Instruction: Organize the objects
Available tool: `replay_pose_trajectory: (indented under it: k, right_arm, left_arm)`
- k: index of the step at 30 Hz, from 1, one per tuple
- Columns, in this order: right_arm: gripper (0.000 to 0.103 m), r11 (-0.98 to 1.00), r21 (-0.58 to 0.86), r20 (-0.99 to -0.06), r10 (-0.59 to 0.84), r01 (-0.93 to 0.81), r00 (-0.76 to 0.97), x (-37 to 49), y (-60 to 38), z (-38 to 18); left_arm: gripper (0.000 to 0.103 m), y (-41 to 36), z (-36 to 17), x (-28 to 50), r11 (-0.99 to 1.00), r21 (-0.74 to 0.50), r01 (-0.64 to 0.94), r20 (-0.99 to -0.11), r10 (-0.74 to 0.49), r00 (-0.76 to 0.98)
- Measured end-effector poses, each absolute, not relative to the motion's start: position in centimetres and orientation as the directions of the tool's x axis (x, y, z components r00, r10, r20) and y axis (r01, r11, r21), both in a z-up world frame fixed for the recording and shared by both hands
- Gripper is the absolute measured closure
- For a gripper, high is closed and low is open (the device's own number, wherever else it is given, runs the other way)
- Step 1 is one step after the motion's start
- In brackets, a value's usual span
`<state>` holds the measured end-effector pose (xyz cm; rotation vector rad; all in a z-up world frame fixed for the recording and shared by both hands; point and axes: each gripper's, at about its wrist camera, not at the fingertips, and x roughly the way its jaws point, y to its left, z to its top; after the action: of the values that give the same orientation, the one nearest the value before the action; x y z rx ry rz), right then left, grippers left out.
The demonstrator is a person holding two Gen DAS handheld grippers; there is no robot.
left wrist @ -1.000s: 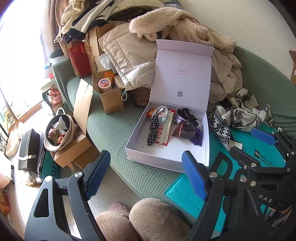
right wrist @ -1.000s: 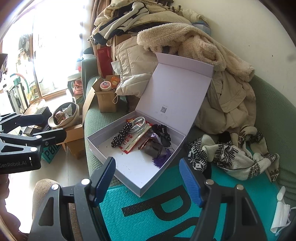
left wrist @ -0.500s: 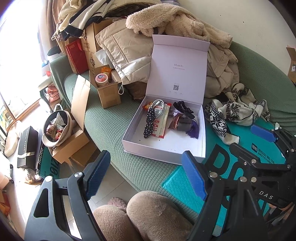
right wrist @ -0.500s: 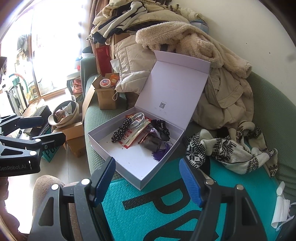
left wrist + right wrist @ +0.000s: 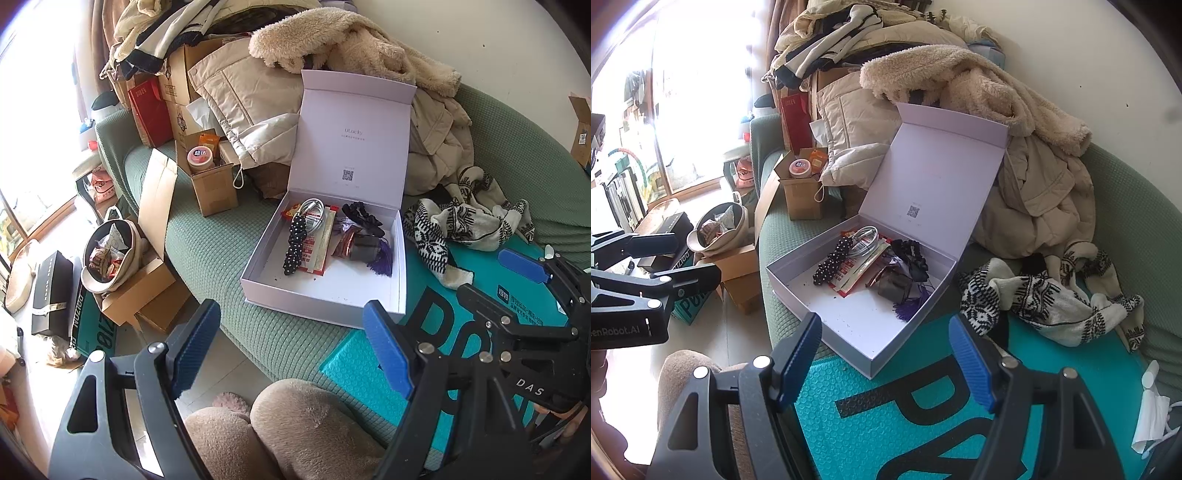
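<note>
A pale lilac gift box [image 5: 255, 284] [image 5: 798, 288] lies on the green sofa with its lid standing upright behind it. Inside lie a black polka-dot scrunchie [image 5: 293, 245] [image 5: 833, 260], a coiled white cable [image 5: 314, 212] [image 5: 864, 236], a red-and-white packet [image 5: 317, 251], a black ruffled scrunchie [image 5: 360, 216] [image 5: 912, 254] and a purple tassel [image 5: 382, 260] [image 5: 910, 306]. My left gripper [image 5: 291, 347] hangs open before the box's near edge, nothing between its blue pads. My right gripper [image 5: 884, 354] is open too, over the teal bubble mailer [image 5: 886, 413] by the box's near corner, holding nothing.
Coats [image 5: 266, 96] pile up behind the box. A black-and-white knit garment [image 5: 458, 225] [image 5: 1045, 295] lies to its right. A small cardboard box with a jar [image 5: 210, 181] stands at its left. Cartons and a bag [image 5: 110, 254] crowd the floor. The person's knees [image 5: 295, 424] are below.
The box now sits a little lower in the left wrist view; in the right wrist view it has slid slightly up and left. Both grippers stay open as before.
</note>
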<state>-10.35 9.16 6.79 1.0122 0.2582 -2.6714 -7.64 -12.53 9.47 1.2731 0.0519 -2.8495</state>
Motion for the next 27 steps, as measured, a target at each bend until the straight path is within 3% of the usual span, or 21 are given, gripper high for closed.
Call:
replay_pose_trajectory:
  k: [27]
  right_arm:
    - [0.031, -0.947, -0.070, -0.672, -0.186, 0.312, -0.717, -10.42, 9.27, 6.78]
  left_arm:
    - [0.025, -12.89, 9.49, -7.50, -0.999, -0.024, 0.026, -0.760, 0.001, -0.650]
